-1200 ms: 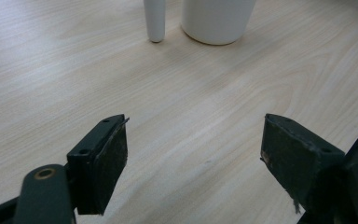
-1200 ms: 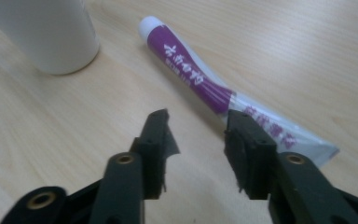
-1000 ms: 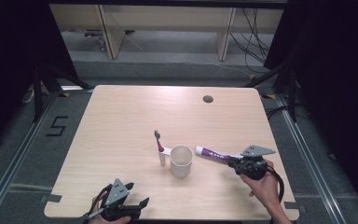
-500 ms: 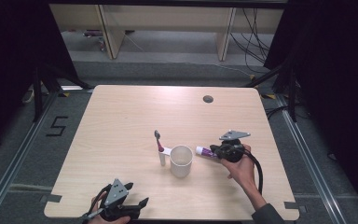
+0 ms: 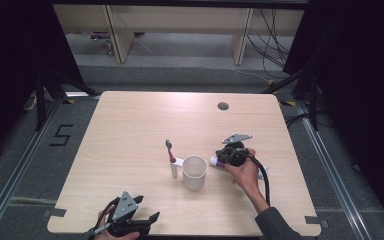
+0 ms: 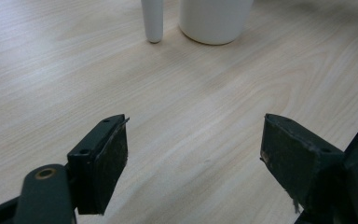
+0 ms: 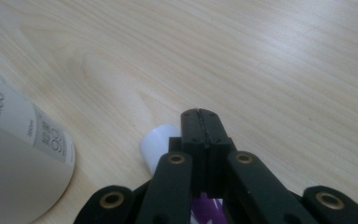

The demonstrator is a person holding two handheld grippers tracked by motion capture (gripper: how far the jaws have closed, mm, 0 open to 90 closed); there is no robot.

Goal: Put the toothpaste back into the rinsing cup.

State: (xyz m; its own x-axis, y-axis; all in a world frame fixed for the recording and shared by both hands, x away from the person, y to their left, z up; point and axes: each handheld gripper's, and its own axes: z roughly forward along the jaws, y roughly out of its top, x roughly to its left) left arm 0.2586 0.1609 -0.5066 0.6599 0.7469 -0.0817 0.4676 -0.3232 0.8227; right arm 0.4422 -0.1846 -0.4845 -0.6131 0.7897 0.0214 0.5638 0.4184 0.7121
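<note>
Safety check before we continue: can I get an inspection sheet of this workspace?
Surface: wooden table, one hole near the far edge.
Job's things: toothbrush upright beside cup; tube lying right of cup.
Clutter: nothing seen.
Grippers: left gripper open at near edge; right gripper shut, over tube.
Cables: cable trails from right gripper; floor cables behind.
Surroundings: dark curtains; floor mark 5.
</note>
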